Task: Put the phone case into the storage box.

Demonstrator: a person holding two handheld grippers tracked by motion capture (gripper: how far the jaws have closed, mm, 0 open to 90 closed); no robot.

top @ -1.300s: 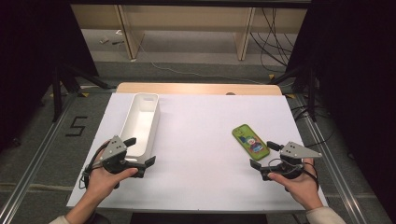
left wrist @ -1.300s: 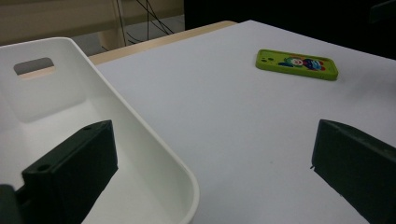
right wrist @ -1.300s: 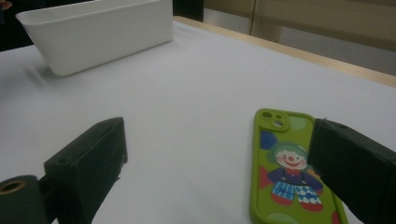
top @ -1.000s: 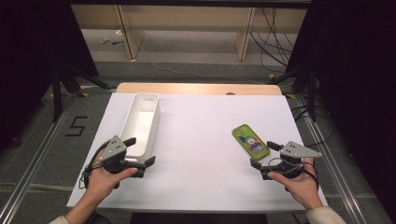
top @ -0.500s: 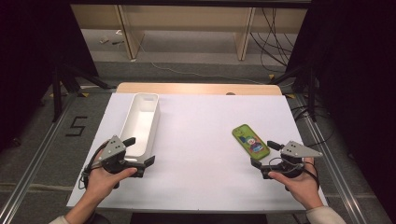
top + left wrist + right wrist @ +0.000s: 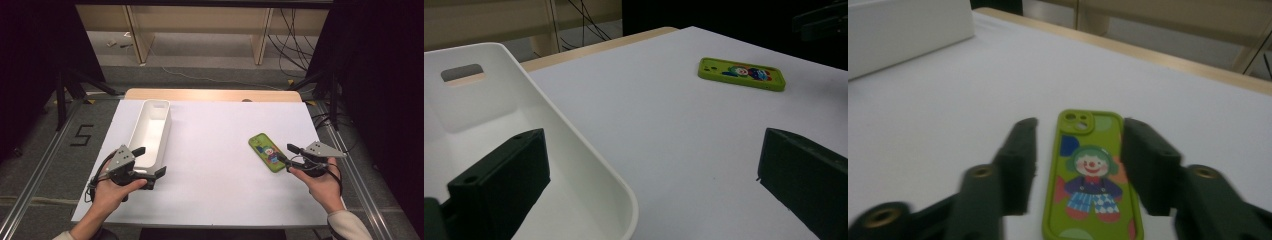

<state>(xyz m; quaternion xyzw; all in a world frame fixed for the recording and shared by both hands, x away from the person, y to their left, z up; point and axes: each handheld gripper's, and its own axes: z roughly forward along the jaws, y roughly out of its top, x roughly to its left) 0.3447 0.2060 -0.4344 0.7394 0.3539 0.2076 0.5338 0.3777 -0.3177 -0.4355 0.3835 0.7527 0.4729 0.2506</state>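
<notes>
A white table (image 6: 215, 150) bore a long white bin (image 6: 150, 131) on its left side and a green phone case (image 6: 266, 152) with a clown picture lying flat near its right edge. The left gripper (image 6: 145, 162) sat at the bin's near end with its jaws wide apart, one inside the bin and one outside over the table. The right gripper (image 6: 290, 156) had just been closing, its jaws straddling the case's near end with a gap visible on each side.

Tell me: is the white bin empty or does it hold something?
Empty, as far as shown. The white bin shows a bare white floor in the high view, and the green phone case lies out on the table.
</notes>
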